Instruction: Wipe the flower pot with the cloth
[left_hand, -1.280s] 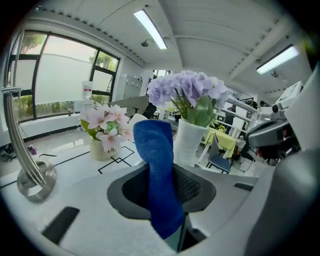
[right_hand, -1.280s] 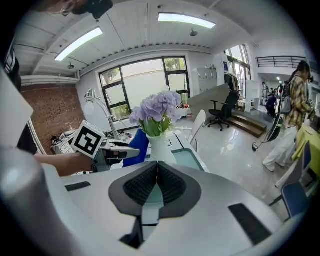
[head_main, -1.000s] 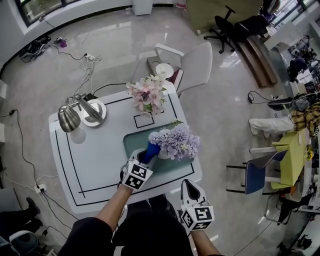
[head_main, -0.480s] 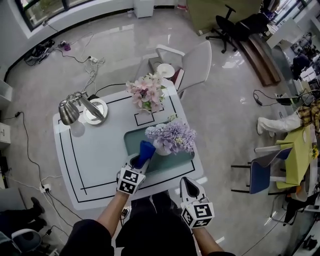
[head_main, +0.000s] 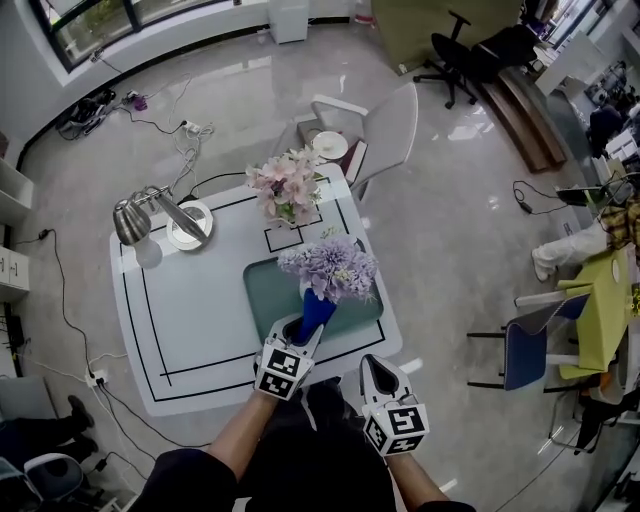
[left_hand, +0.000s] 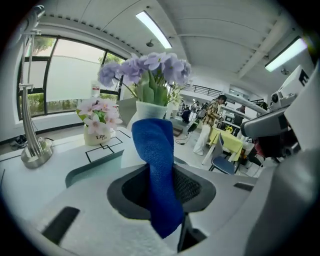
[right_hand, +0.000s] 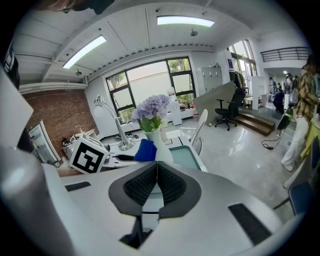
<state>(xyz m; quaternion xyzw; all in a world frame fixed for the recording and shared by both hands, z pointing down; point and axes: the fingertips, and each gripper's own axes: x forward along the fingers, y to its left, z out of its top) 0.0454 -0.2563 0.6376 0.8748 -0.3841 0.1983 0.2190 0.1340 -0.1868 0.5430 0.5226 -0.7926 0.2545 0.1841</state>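
Head view: your left gripper squeezes the cloth up to the flower pot, mid-frame. Your right gripper is closed, empty. Push too hard and the pot may tip.

Print too blurred — pink-flower pot

The cloth is showing a deep, even blue against the white flower pot, which is carrying lilac-purple flowers on green stems. The table is showing white with thin black lines, and a pale teal mat is covering part of its right half. At the far edge, pink and cream blossoms are showing. The lamp at the left is gleaming silver. The left gripper and right gripper are showing pale grey with black ribbed pads, their cubes wearing black-and-white square markers.
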